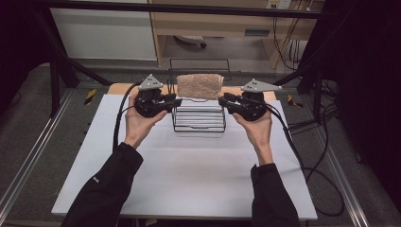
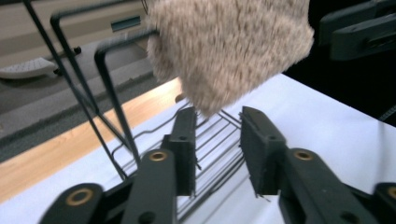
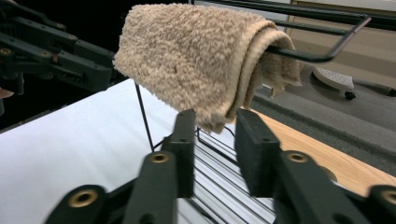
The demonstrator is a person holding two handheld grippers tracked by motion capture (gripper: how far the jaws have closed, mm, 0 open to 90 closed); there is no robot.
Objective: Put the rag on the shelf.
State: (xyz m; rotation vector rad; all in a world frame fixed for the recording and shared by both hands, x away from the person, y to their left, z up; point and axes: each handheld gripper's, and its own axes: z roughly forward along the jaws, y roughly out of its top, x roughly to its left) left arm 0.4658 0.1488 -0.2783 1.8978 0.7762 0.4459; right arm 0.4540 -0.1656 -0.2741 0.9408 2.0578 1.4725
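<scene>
Beige terry towel [image 1: 199, 85], folded, draped over the top bar of a black wire rack [image 1: 198, 120]; rack stands at the far middle of a white table [image 1: 189, 175]; left gripper [image 1: 176, 102] just beside the rack's left side, jaws parted with a narrow gap, nothing clamped, towel's lower edge hanging just beyond the tips; right gripper [image 1: 222, 100] just beside the rack's right side, jaws likewise parted and empty, pointing at the towel's lower corner; both held by hands in dark sleeves.
</scene>
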